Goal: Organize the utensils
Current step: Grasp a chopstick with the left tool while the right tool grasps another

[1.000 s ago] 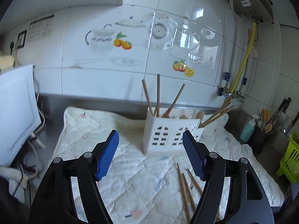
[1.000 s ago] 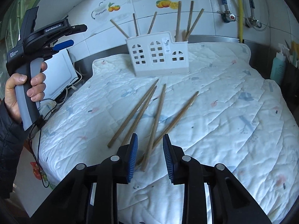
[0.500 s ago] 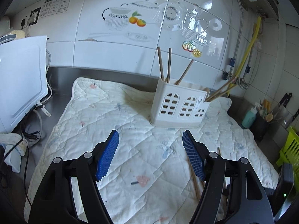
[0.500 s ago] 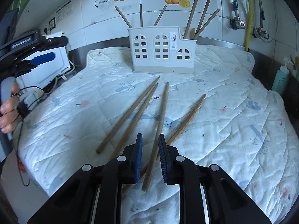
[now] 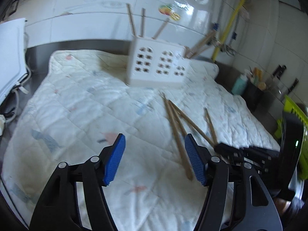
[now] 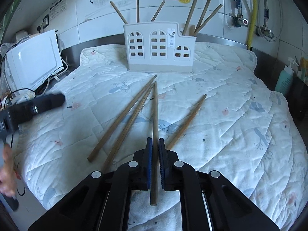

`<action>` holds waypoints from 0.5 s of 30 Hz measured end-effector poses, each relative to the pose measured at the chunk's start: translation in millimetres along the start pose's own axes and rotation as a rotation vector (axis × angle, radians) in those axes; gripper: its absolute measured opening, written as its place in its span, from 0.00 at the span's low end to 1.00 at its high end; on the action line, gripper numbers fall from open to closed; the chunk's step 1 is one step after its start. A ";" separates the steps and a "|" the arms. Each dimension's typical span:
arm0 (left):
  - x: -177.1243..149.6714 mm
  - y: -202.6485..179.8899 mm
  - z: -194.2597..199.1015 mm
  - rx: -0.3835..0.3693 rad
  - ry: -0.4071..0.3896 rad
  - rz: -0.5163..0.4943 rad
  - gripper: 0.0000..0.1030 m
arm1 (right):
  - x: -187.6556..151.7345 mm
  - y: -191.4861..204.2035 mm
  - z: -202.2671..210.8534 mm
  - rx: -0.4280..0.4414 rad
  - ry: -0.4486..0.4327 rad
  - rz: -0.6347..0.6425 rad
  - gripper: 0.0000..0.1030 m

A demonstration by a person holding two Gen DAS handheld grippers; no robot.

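Right wrist: right gripper (image 6: 155, 154) clamps chopstick (image 6: 155, 119); quilted mat (image 6: 231, 115) right side open.

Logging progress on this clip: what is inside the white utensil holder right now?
Six wooden chopsticks stand in the white holder: three lean out of the taller left part, three out of the lower right part. Its walls hide their lower ends and anything shorter inside.

Quilt (image 6: 221, 104) left half free; loose chopsticks (image 6: 123, 119) & holder (image 6: 159, 48) block mid/back.
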State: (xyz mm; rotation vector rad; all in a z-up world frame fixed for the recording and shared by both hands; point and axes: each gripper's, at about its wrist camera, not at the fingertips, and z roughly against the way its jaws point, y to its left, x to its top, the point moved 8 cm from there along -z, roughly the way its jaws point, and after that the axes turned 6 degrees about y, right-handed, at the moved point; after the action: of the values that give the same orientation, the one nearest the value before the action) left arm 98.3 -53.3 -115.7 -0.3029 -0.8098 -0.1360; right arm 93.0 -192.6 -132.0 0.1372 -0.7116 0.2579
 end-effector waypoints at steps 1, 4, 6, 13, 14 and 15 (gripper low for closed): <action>-4.0 -5.7 -3.8 -0.001 0.010 -0.013 0.54 | 1.1 -1.4 3.3 -0.002 -0.006 -0.001 0.06; -11.2 -22.5 -16.9 -0.025 0.041 -0.028 0.44 | 5.0 -6.7 17.0 -0.010 -0.032 -0.004 0.06; -13.6 -28.7 -24.4 -0.038 0.054 -0.024 0.38 | 7.4 -10.7 27.0 -0.016 -0.050 -0.006 0.06; -17.1 -40.7 -49.1 -0.030 0.098 -0.048 0.25 | 18.0 -25.5 59.4 -0.023 -0.107 -0.019 0.06; -17.1 -40.9 -52.3 -0.024 0.103 -0.049 0.25 | 19.5 -26.7 62.3 -0.021 -0.113 -0.020 0.06; -17.5 -41.8 -55.0 -0.024 0.107 -0.051 0.24 | 21.1 -28.3 66.3 -0.022 -0.122 -0.021 0.06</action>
State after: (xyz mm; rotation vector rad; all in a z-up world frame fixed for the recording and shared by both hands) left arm 114.6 -110.3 -155.3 -0.2958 -0.7105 -0.2081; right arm 74.7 -229.9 -69.4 0.1408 -0.8338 0.2226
